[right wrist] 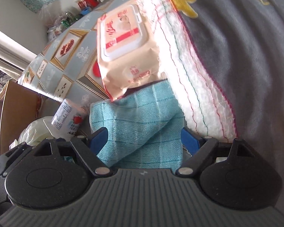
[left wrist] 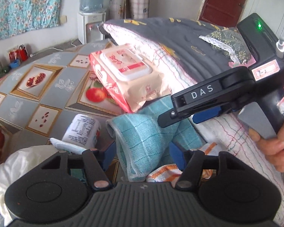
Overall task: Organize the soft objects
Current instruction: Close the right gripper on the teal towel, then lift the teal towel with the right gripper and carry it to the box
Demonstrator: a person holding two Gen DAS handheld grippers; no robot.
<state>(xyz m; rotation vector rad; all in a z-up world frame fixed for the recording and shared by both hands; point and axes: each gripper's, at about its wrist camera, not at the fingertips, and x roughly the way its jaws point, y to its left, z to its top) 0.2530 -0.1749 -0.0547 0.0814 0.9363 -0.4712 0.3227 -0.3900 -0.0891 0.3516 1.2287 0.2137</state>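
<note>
Teal cloth [right wrist: 142, 128] crumpled on bed edge, under wipes pack [right wrist: 126, 53]. Right gripper [right wrist: 143, 138] jaws spread around cloth, unpinched. Left gripper [left wrist: 140, 158] half-open, cloth between, unclamped. Thick fold best pinched; pack left undisturbed.

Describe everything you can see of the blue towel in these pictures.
The blue towel is a light teal woven cloth with a stitched grid of squares and a paler hemmed edge. It is folded loosely into a bulky, crumpled bundle that stands tilted. The pack of wet wipes leans on its top, and the white blanket lies against its right side. An orange-and-white cloth shows beneath it. In the right wrist view it sits between the blue fingers; whether they press it cannot be told.
</note>
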